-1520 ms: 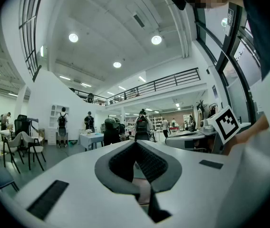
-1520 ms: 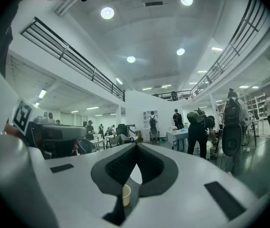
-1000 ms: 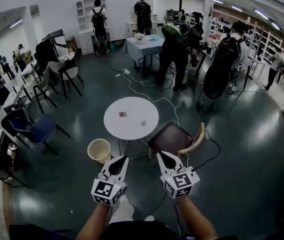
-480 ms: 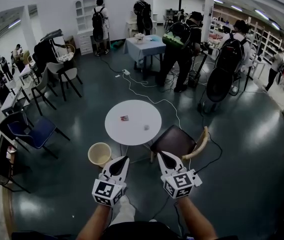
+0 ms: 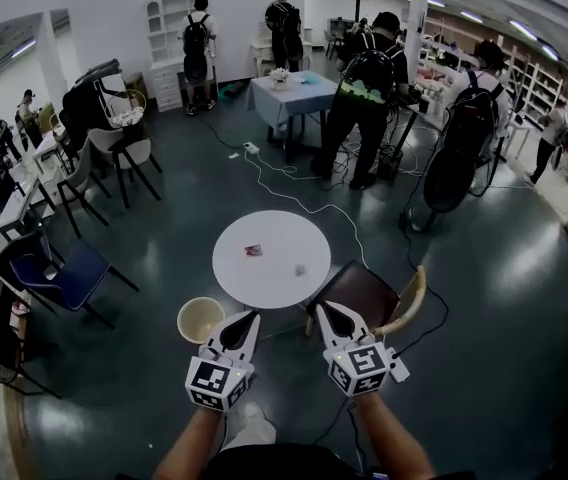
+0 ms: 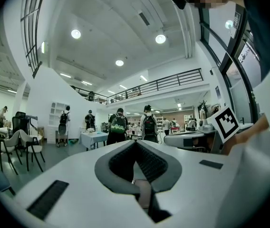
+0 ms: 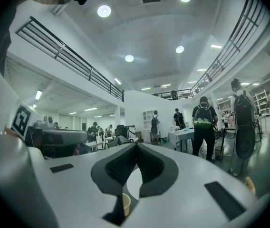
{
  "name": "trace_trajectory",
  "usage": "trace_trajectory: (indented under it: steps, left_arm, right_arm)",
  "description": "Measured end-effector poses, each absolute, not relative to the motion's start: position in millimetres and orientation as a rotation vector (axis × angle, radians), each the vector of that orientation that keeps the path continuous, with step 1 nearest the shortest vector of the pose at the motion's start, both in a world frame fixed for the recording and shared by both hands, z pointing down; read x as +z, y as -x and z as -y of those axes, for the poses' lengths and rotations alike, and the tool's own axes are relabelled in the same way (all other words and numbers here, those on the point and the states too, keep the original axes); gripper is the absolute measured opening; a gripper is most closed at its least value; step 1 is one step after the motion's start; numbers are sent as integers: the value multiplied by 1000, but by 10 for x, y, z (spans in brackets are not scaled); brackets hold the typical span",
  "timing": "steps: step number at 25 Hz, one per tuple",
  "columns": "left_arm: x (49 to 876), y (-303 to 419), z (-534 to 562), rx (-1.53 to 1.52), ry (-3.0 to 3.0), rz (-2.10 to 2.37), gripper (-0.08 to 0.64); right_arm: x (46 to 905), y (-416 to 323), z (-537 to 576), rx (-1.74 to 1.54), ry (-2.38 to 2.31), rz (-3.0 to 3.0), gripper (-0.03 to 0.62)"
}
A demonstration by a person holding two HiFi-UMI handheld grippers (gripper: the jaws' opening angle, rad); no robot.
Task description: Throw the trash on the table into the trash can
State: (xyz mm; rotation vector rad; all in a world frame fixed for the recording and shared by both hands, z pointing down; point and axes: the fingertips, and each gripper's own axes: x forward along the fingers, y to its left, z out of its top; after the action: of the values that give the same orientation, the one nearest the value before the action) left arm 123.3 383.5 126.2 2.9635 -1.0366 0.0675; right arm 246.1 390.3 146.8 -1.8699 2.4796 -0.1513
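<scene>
Fingers (image 5: 248, 333) closed (both pairs), two scraps (image 5: 253, 251) (image 5: 300, 269)

Just ahead to your right, a brown chair (image 5: 359, 293) stands on the dark floor (image 5: 484, 298). A blue chair (image 5: 64, 273) sits far left. A white cable (image 5: 299, 206) snakes toward a cloth-covered tabletop (image 5: 289, 93), beside a person with a backpack (image 5: 369, 88).

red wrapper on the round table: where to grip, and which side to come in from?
Probably pinch the red wrapper across its middle from above: it looks small and lies low on the table. Come over the near-left rim, by the trash can; the chair blocks the near right. Its finer shape is too small to tell.
</scene>
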Motion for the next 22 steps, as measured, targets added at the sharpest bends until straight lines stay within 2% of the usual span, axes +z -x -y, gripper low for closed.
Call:
trace_trajectory:
  steps: [22]
  left_arm:
    - [1335,-797,-2551,77,-2958,942,9]
  right_arm:
    - [1451,-2025,-2589,-153,1951,-2470,18]
